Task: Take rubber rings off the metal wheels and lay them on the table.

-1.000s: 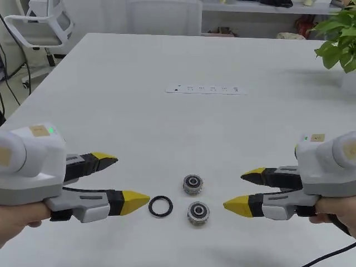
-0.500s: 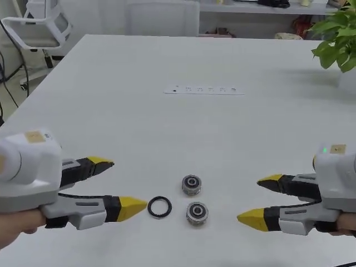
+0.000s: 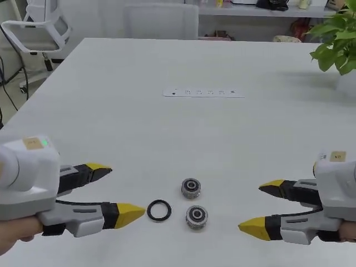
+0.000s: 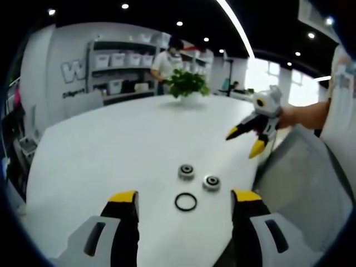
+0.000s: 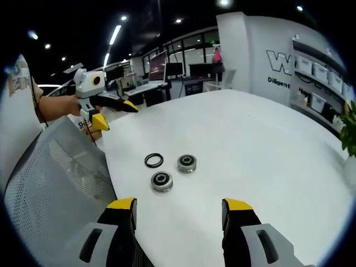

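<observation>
We see both grippers low over white desk (image 3: 167, 128), jaws of each apart, nothing between them. Left gripper (image 3: 125, 189) at near left, right gripper (image 3: 251, 207) at near right, tips pointing inward. Black rubber ring (image 3: 159, 211) lies flat on desk, just off left gripper's nearer tip, not touching. Two metal wheels between grippers: near wheel (image 3: 196, 216) just right of ring, far wheel (image 3: 191, 188) just beyond, apart from it. Power strip (image 3: 203, 93) farther back, mid-desk. Plant (image 3: 336, 44) at far right.
</observation>
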`<action>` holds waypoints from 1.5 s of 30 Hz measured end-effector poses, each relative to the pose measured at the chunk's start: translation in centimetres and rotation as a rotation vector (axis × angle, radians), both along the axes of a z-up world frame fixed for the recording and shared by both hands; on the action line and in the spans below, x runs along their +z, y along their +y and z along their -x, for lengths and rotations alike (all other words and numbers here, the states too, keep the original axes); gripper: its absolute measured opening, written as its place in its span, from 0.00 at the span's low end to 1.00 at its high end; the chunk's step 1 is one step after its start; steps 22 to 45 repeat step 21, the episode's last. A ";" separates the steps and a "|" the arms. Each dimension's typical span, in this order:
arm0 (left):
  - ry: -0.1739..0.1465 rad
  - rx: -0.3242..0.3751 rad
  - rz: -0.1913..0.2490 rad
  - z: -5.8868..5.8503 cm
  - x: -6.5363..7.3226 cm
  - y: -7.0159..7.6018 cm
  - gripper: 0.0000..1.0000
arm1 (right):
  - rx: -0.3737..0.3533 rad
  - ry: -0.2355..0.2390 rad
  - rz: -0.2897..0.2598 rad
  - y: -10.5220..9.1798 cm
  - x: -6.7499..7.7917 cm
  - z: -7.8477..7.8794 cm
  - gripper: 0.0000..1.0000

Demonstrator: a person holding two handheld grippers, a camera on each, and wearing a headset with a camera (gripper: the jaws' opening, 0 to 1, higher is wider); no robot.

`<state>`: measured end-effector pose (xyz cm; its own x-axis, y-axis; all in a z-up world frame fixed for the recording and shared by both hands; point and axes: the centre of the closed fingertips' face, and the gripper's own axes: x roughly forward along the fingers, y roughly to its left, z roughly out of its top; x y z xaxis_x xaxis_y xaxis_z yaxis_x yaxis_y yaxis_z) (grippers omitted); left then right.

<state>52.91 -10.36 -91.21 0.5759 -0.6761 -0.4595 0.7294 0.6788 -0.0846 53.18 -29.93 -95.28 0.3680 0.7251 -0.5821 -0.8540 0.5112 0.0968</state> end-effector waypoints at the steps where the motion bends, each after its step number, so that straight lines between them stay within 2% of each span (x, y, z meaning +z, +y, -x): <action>1: 0.000 0.000 0.000 0.0 0.0 0.0 0.68 | -0.001 -0.001 -0.001 0.0 0.1 0.0 0.60; 21: 0.001 0.005 -0.001 0.5 0.0 0.2 0.68 | -0.008 -0.008 -0.006 0.0 0.3 0.4 0.60; 45: 0.001 0.005 -0.001 0.5 0.0 0.2 0.68 | -0.008 -0.008 -0.006 0.0 0.3 0.4 0.60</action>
